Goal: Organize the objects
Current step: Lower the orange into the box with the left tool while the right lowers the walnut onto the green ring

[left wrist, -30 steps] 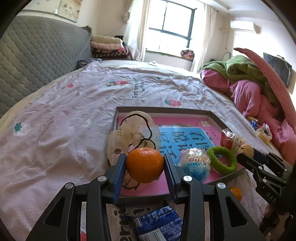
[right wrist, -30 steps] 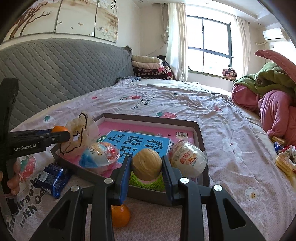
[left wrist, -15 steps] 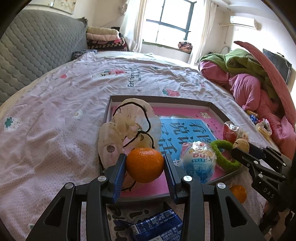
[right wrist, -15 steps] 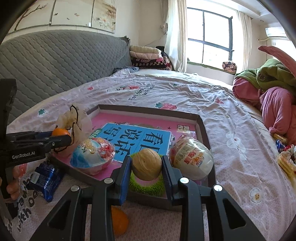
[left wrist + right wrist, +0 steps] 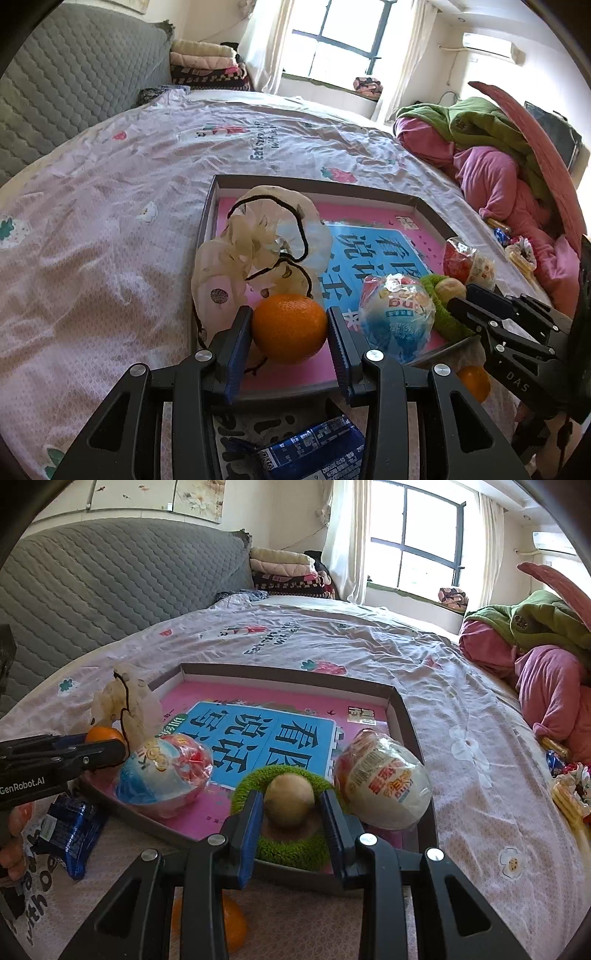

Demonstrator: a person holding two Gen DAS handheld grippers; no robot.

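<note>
Left wrist view: the left gripper (image 5: 290, 334) pinches an orange (image 5: 290, 328) above the tray (image 5: 317, 186) near edge. If released carelessly it may roll against the white pouch (image 5: 258, 247) or the blue egg (image 5: 397, 317).

Right wrist view: the right gripper (image 5: 289, 810) clamps a walnut (image 5: 289, 801) above the green ring (image 5: 288, 845); the white egg (image 5: 384, 782) crowds its side.

Two wrapped eggs (image 5: 164, 773) and ring (image 5: 291, 843) lie inside tray (image 5: 400, 709)
</note>
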